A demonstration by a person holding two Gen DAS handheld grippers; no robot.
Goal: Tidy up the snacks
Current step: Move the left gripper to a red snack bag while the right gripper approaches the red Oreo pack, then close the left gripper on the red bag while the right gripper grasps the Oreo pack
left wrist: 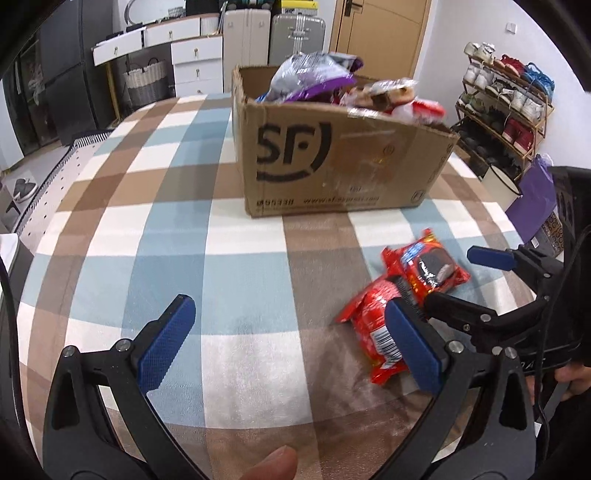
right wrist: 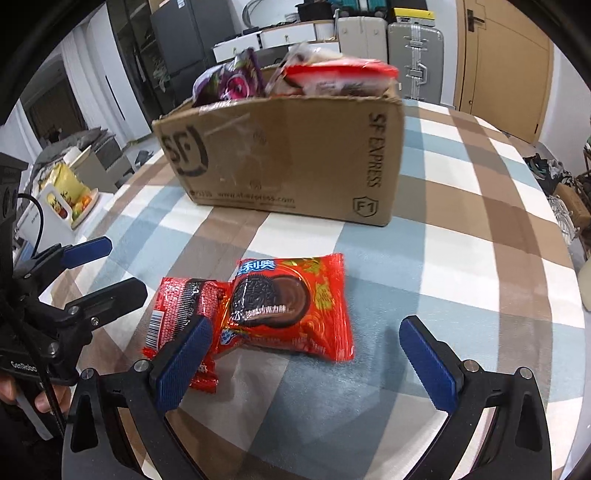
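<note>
Two red Oreo snack packets lie side by side on the checked tablecloth. The larger one [right wrist: 291, 306] shows a cookie picture and also appears in the left wrist view [left wrist: 428, 266]. The smaller one [right wrist: 184, 317] lies to its left, barcode up, and shows in the left wrist view [left wrist: 373, 328]. My right gripper [right wrist: 306, 365] is open, just before the larger packet. My left gripper [left wrist: 291, 339] is open and empty, left of the packets. A cardboard SF box [left wrist: 343, 162] full of snacks stands behind them.
The box also shows in the right wrist view [right wrist: 288, 158]. A shoe rack [left wrist: 506, 107] stands off the table's right. Drawers, a basket and suitcases [left wrist: 295, 33] line the far wall. A purple bag [left wrist: 532, 195] sits beside the table.
</note>
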